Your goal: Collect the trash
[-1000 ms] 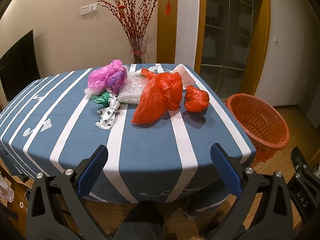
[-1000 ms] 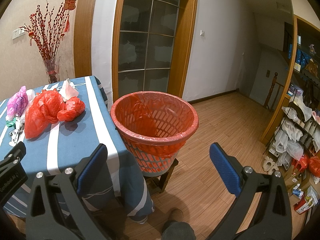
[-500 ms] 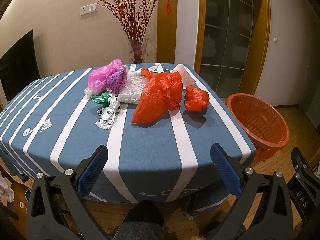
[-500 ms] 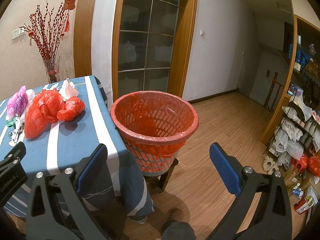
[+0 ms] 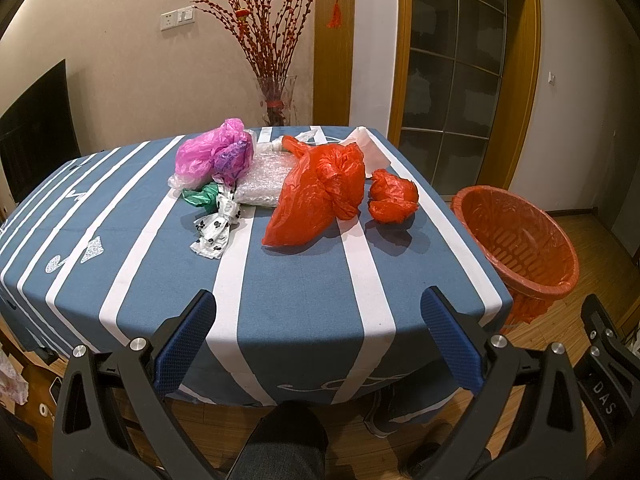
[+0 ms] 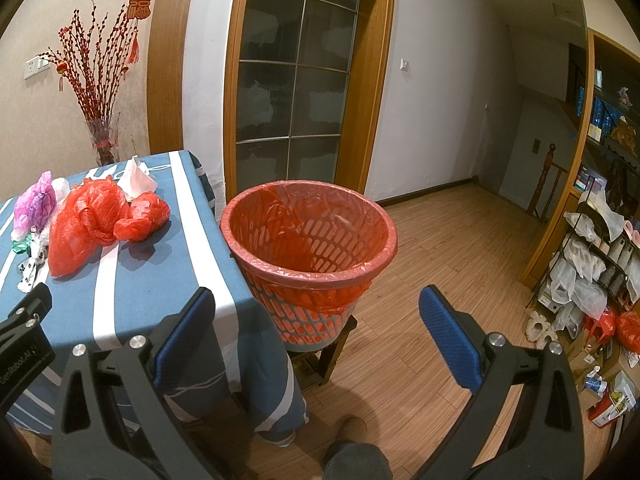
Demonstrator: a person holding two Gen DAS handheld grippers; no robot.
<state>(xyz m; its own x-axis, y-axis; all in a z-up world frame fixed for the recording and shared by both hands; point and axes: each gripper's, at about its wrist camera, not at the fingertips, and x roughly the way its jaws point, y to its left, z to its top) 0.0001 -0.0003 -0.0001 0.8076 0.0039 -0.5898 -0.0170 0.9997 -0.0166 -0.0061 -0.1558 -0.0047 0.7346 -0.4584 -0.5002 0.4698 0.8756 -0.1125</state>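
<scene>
Trash lies on the blue striped tablecloth (image 5: 288, 304): a large red bag (image 5: 320, 192), a small crumpled red bag (image 5: 393, 196), a pink bag (image 5: 216, 152), clear bubble wrap (image 5: 262, 182), a green scrap (image 5: 200, 197), a white spotted bag (image 5: 216, 228) and white paper (image 5: 366, 146). A red basket lined with a red bag (image 6: 308, 236) stands right of the table. My left gripper (image 5: 318, 340) is open and empty at the table's near edge. My right gripper (image 6: 316, 340) is open and empty in front of the basket.
A glass vase of red branches (image 5: 276, 100) stands behind the table. The basket sits on a small dark stool (image 6: 328, 352) over wood floor. A cluttered shelf (image 6: 592, 248) stands at the far right. A door (image 6: 296, 80) is behind the basket.
</scene>
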